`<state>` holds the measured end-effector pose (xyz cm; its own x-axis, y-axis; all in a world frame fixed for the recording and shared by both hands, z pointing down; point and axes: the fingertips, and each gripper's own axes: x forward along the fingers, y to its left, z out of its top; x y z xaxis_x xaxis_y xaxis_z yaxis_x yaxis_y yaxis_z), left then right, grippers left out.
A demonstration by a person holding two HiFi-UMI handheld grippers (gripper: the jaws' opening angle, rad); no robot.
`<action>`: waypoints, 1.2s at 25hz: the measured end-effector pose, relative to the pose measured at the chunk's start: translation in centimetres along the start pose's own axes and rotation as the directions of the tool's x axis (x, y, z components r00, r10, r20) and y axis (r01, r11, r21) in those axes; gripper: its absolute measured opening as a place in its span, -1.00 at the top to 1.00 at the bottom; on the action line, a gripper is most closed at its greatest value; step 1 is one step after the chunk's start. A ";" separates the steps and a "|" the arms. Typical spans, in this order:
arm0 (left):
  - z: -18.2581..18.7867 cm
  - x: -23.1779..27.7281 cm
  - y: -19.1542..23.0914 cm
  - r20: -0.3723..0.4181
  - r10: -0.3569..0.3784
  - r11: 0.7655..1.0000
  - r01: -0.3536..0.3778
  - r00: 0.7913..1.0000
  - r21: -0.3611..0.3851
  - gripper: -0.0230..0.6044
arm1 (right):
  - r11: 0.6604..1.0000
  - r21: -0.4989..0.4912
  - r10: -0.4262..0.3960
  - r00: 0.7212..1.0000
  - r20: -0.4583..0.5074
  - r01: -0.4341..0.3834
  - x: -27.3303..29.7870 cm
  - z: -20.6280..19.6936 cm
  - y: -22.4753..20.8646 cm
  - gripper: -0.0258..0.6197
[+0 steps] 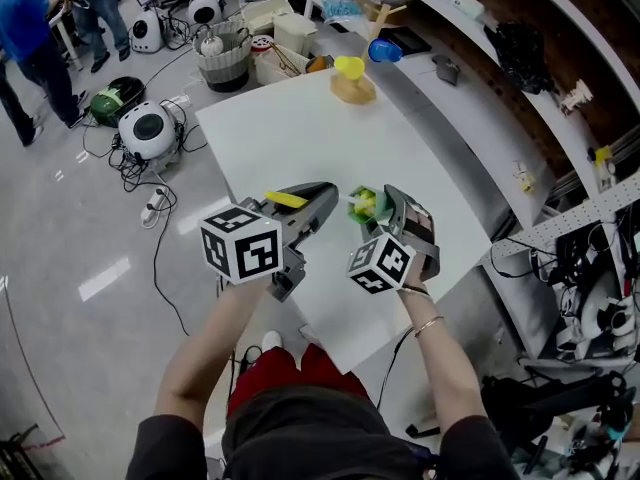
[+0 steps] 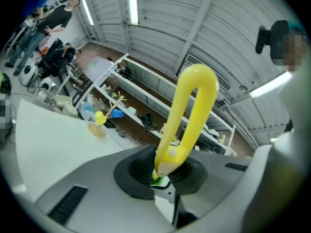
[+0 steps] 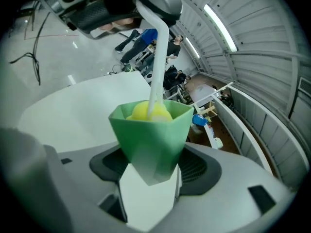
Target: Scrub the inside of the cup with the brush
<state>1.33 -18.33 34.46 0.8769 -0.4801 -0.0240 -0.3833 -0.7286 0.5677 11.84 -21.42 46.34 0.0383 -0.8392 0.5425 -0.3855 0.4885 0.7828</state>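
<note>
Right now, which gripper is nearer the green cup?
Right. The right gripper is shut on the green cup. The left gripper is to the cup's left, shut on the brush, whose head sits inside the cup.

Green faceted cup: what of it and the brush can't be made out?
Green faceted plastic cup, inner bottom: right gripper view, covered by yellow brush head.
Brush head: left gripper view, behind left gripper; only yellow loop handle shows.
Cup: head view, partly behind right gripper.
</note>
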 end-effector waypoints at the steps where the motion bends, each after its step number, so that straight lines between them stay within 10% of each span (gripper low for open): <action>1: -0.1 0.1 -0.2 -0.024 -0.025 0.998 0.027 0.999 0.050 0.80 | 1.000 0.003 0.031 1.000 0.004 -0.031 0.1 0.0 0.2 -0.05; 5: -0.8 0.4 -1.2 -0.131 -0.130 0.952 0.160 0.983 0.261 0.80 | 0.990 0.022 0.142 0.989 0.029 -0.143 0.2 -0.2 1.2 -0.05; 8: -1.1 0.4 -2.4 -0.225 -0.201 0.863 0.280 0.954 0.420 0.80 | 0.980 0.031 0.194 0.979 0.054 -0.196 0.0 -0.1 1.3 -0.05; 13: -1.4 0.3 -5.1 -0.431 -0.249 0.547 0.493 0.867 0.676 0.80 | 0.970 0.020 0.241 0.966 0.094 -0.244 -0.5 0.5 0.8 -0.05; 15: -1.3 0.4 -5.8 -0.470 -0.238 0.464 0.525 0.850 0.714 0.80 | 0.973 0.019 0.225 0.968 0.108 -0.229 -0.7 0.7 0.4 -0.05; 17: -0.7 0.9 -5.8 -0.438 -0.227 0.511 0.489 0.870 0.706 0.80 | 0.981 0.050 0.184 0.977 0.106 -0.190 -0.6 0.6 -0.1 -0.05; 21: -0.2 1.8 -3.8 -0.279 -0.171 0.794 0.300 0.945 0.528 0.80 | 0.989 0.105 0.098 0.994 0.047 -0.103 0.3 -0.4 -1.2 -0.05; 24: -0.6 1.9 -2.0 -0.174 -0.096 0.943 0.145 0.980 0.299 0.80 | 0.994 0.090 0.067 0.998 0.004 -0.067 0.8 -1.3 -1.1 -0.05; 27: -1.0 1.7 0.0 -0.103 -0.014 0.998 0.021 0.995 0.066 0.80 | 0.998 0.055 0.036 0.999 -0.028 -0.035 1.4 -1.5 -0.9 -0.05; 30: -0.7 1.4 1.7 -0.036 0.045 0.981 -0.051 0.998 -0.186 0.80 | 0.999 0.022 -0.033 0.998 -0.044 0.034 1.9 -1.4 -1.5 -0.05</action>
<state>2.10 -19.90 36.00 0.8685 -0.4948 0.0311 -0.3669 -0.5993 0.7115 13.80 -23.36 46.61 0.0918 -0.8437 0.5289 -0.4040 0.4540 0.7942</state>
